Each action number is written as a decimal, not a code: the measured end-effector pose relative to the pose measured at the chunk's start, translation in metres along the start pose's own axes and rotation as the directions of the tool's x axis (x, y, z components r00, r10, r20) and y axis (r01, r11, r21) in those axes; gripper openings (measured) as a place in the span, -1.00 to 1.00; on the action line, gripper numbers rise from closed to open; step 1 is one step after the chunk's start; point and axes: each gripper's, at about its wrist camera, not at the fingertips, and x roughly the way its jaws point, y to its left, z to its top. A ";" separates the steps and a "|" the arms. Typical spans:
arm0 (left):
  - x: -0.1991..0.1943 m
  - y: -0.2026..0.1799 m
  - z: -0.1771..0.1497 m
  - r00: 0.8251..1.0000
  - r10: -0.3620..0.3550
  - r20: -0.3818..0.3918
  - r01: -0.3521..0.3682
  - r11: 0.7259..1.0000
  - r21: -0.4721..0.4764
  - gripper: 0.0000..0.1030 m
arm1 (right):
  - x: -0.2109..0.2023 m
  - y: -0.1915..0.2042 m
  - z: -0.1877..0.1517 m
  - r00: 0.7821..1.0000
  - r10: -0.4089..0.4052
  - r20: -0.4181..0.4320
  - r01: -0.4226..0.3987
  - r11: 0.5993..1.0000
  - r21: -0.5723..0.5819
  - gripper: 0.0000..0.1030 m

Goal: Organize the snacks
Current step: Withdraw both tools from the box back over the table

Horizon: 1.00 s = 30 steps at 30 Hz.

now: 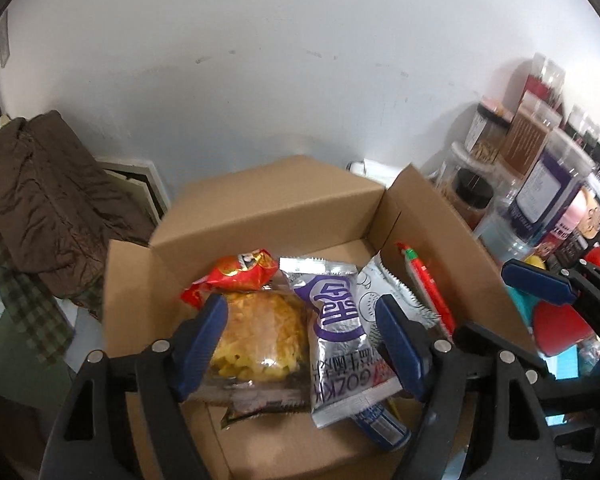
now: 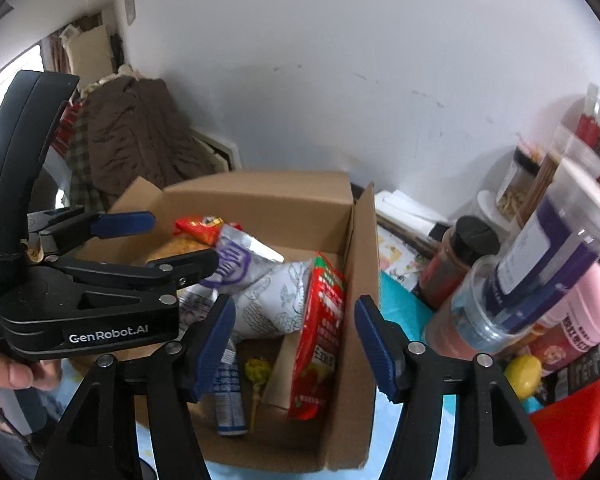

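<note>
An open cardboard box (image 1: 260, 208) (image 2: 268, 200) holds several snack packs: a yellow pastry in clear wrap (image 1: 260, 332), a red bag (image 1: 236, 272), a silver and purple pack (image 1: 336, 320) (image 2: 236, 260), a white patterned pack (image 2: 276, 300) and a red pack (image 1: 428, 288) (image 2: 320, 336) standing against the right wall. My left gripper (image 1: 300, 344) is open and empty, hovering over the box; it also shows in the right wrist view (image 2: 156, 240). My right gripper (image 2: 296, 344) is open and empty above the box's right wall; its fingers (image 1: 540, 280) show in the left wrist view.
Jars and bottles (image 2: 540, 260) (image 1: 532, 184) are stacked to the right of the box, with a yellow lemon-like item (image 2: 522, 374) and red packaging (image 2: 572, 420). A brown jacket (image 1: 52, 192) (image 2: 140, 140) lies to the left. A white wall stands behind. A lollipop (image 2: 258, 372) lies in the box.
</note>
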 end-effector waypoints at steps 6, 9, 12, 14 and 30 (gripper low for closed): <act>-0.045 0.000 0.001 0.998 0.014 0.062 -0.014 1.000 -0.006 0.48 | -0.039 0.009 0.005 0.998 -0.008 0.069 0.009 1.000 -0.015 0.21; -0.072 -0.002 -0.002 0.995 0.017 0.100 -0.017 1.000 -0.006 0.48 | -0.062 0.015 0.007 0.994 -0.011 0.105 0.014 1.000 -0.025 0.21; -0.094 -0.003 -0.005 0.991 0.004 0.130 -0.003 1.000 -0.009 0.48 | -0.085 0.021 0.006 0.989 -0.014 0.145 0.019 0.999 -0.033 0.21; -0.113 -0.004 -0.011 0.988 -0.006 0.154 0.008 1.000 -0.017 0.48 | -0.100 0.025 0.003 0.985 -0.010 0.172 0.017 0.999 -0.040 0.21; -0.222 -0.025 -0.078 0.954 0.049 0.296 -0.047 0.999 -0.015 0.48 | -0.196 0.060 -0.053 0.950 0.018 0.311 0.016 0.994 -0.105 0.31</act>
